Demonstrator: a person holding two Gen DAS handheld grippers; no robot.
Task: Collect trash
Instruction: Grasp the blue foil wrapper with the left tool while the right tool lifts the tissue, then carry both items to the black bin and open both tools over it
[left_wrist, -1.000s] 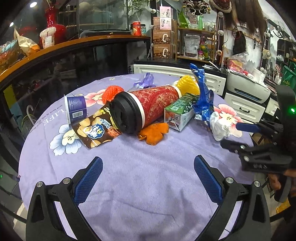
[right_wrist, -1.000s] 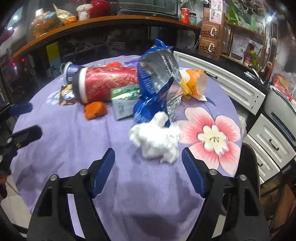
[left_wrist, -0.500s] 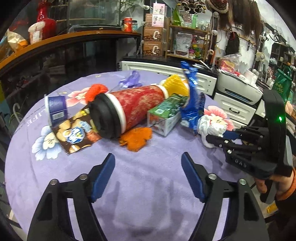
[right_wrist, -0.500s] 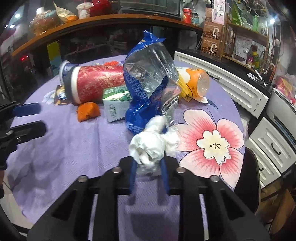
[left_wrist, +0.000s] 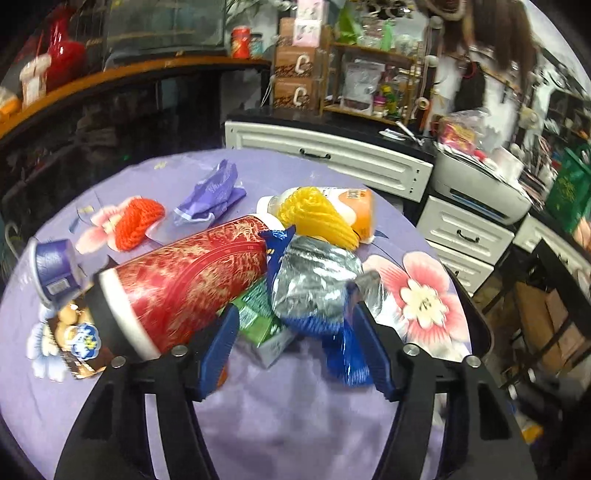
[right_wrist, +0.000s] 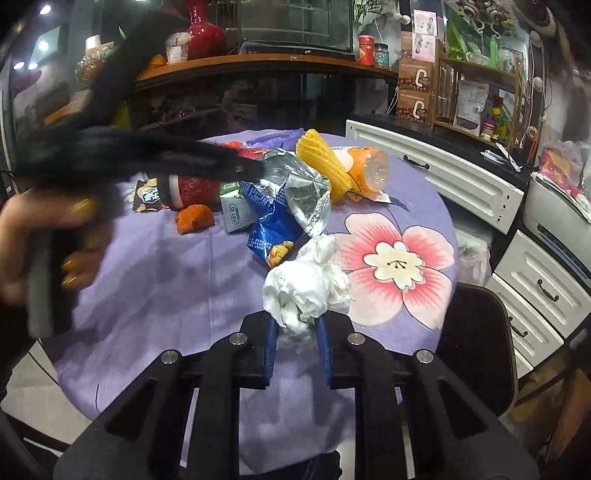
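Your right gripper (right_wrist: 295, 332) is clenched on a crumpled white tissue wad (right_wrist: 304, 284); its blue pads pinch the soft lower folds, and the part between them is hidden. The wad sits above the purple floral tablecloth (right_wrist: 166, 288), near the table's front edge, whether touching the cloth or lifted you cannot tell.

Your left gripper (left_wrist: 291, 332) has its fingers spread wide around a crinkled chip bag (left_wrist: 314, 291), blue outside and shiny silver inside. The left pad (left_wrist: 218, 347) covers part of a green carton (left_wrist: 258, 314), and the bag hides the carton's far side. In the right wrist view this gripper is only a dark motion-blurred streak, so its tips there are hard to make out.

Beyond lies a red patterned cylinder (left_wrist: 184, 280) on its side with a black lid, a yellow foam net (left_wrist: 314, 214) over an orange-labelled plastic bottle (left_wrist: 358, 210), a red foam net (left_wrist: 140, 221), a purple plastic bag (left_wrist: 214, 192) and a snack wrapper (left_wrist: 77, 343), partly cut off by the cylinder. Bare cloth lies open in front of the pile; a black chair (right_wrist: 476, 350) sits at the table's right rim.
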